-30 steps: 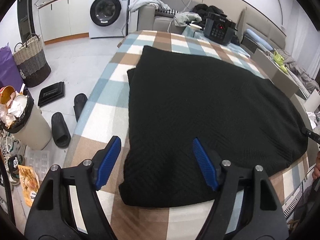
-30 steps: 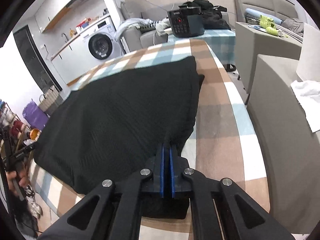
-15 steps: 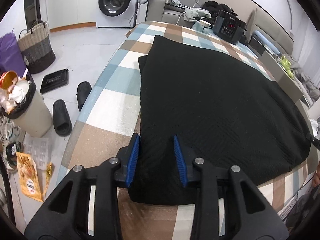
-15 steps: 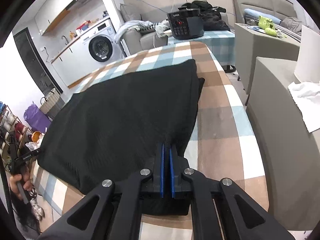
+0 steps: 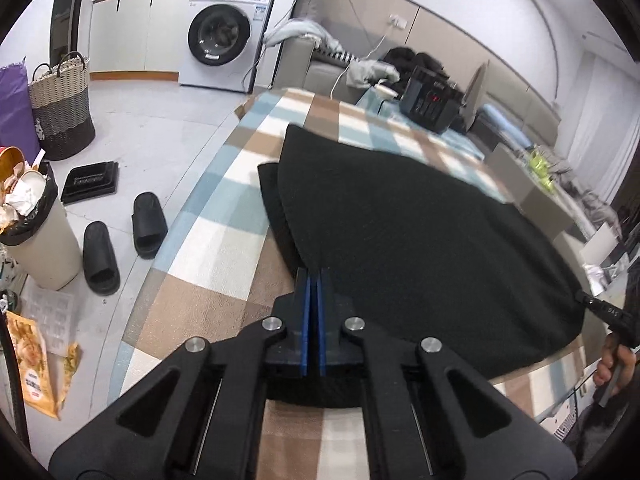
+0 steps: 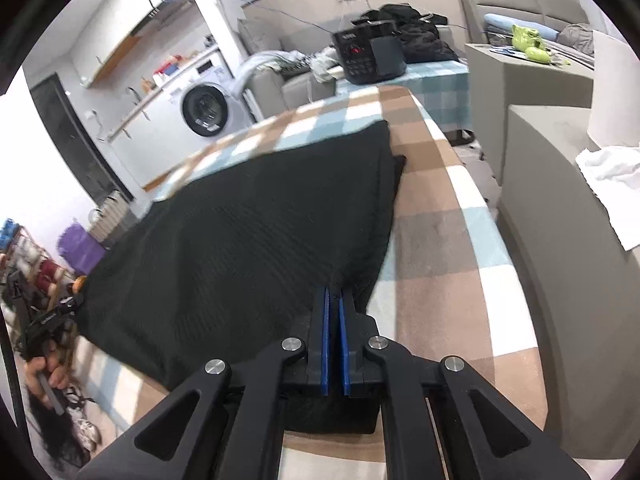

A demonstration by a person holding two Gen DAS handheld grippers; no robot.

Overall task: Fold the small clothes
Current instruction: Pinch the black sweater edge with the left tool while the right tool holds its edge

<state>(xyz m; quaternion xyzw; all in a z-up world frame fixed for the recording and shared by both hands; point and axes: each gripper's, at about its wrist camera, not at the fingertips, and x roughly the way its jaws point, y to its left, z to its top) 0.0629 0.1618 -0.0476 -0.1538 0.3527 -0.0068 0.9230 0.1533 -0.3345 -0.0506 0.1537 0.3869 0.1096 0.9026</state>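
A black knitted garment point(image 5: 420, 240) lies on a checked blanket on the table point(image 5: 224, 240). My left gripper point(image 5: 314, 280) is shut on the garment's near left corner and lifts that edge off the blanket. My right gripper point(image 6: 334, 300) is shut on the near right corner of the same garment point(image 6: 248, 240), also raised. A second black layer shows under the far edge in both views. The other hand's gripper shows at the far edge of each view.
A black appliance point(image 5: 430, 98) stands at the table's far end. Left of the table on the floor are black slippers point(image 5: 120, 236), a bin point(image 5: 34, 232), a basket point(image 5: 62, 108) and a washing machine point(image 5: 224, 52). Grey furniture point(image 6: 560, 208) stands right of the table.
My left gripper moved onto the garment's near left corner and closed on it, then lifted the edge. My right gripper stayed shut on its corner and rose slightly.
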